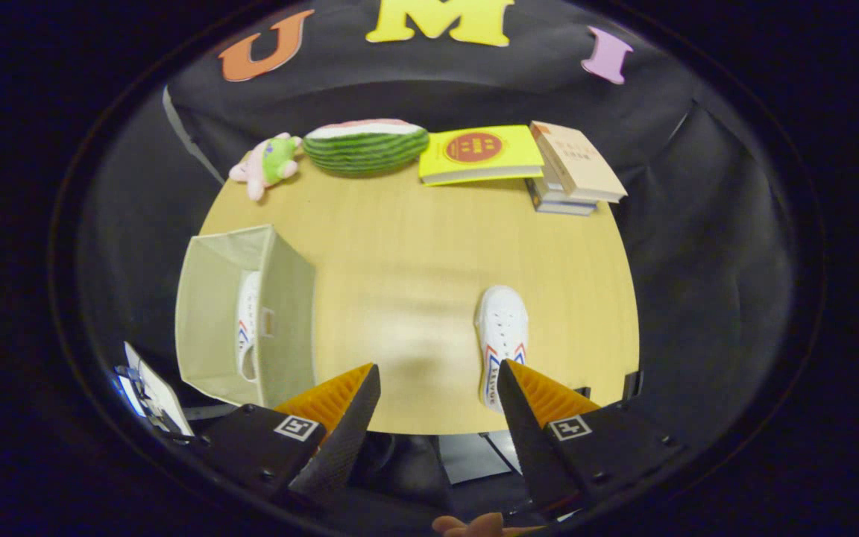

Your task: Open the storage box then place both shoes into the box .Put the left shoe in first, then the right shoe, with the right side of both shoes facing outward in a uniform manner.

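Fabric storage box holds one canvas shoe; fingers spread empty.

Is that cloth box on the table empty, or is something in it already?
Not empty: the box is open on top with one white shoe inside. The tongs are open, holding nothing.

gripper spread wide, fingers gripping nothing; fingertips of a hand visible below.
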Demonstrator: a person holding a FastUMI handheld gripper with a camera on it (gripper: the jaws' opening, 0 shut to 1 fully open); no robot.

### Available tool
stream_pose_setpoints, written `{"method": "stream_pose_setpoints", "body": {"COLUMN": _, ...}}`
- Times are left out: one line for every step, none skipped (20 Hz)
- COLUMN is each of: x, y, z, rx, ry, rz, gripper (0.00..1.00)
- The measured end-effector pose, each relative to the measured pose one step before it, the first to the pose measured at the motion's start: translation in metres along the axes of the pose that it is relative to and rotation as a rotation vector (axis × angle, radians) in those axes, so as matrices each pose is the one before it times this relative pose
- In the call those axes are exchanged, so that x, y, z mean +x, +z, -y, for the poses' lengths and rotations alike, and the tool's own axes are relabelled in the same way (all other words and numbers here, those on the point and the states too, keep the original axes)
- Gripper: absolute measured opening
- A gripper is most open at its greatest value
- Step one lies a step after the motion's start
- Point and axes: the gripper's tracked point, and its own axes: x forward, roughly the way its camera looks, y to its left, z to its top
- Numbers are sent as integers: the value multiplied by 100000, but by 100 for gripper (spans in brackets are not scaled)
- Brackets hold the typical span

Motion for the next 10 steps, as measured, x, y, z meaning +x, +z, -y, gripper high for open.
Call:
{"method": "stream_pose_setpoints", "body": {"x": 1511, "y": -893, "z": 1968, "rx": 1776, "ry": -505, "rz": -2999, "gripper": 96}}
{"method": "stream_pose_setpoints", "body": {"x": 1541, "y": -635, "z": 1419, "rx": 1122, "ry": -201, "rz": -2579, "gripper": 96}}
{"method": "stream_pose_setpoints", "body": {"x": 1697, "y": -446, "z": 1213, "rx": 132, "ry": 118, "rz": -2006, "gripper": 96}}
{"method": "stream_pose_setpoints", "body": {"x": 1647, "y": -265, "z": 1060, "rx": -965, "ry": -626, "rz": -1337, "gripper": 96}}
{"method": "stream_pose_setpoints", "body": {"x": 1568, "y": -196, "z": 686, "rx": -122, "ry": 430, "rz": -1563, "gripper": 96}}
{"method": "stream_pose_setpoints", "body": {"x": 1808, "y": -352, "z": 308, "rx": 595, "ry": 1505, "rz": -1600, "gripper": 96}}
{"method": "stream_pose_setpoints", "body": {"x": 1132, "y": -197, "z": -9, "rx": 1480, "ry": 2259, "rz": -1630, "gripper": 96}}
{"method": "stream_pose_setpoints", "body": {"x": 1116, "y": -142, "z": -125, "rx": 383, "ry": 2149, "rz": -880, "gripper": 96}}
{"method": "stream_pose_setpoints", "body": {"x": 890, "y": -122, "z": 246, "rx": -742, "ry": 705, "rz": -741, "gripper": 96}}
{"method": "stream_pose_setpoints", "body": {"x": 828, "y": -314, "z": 316, "rx": -979, "ry": 139, "rz": -734, "gripper": 96}}
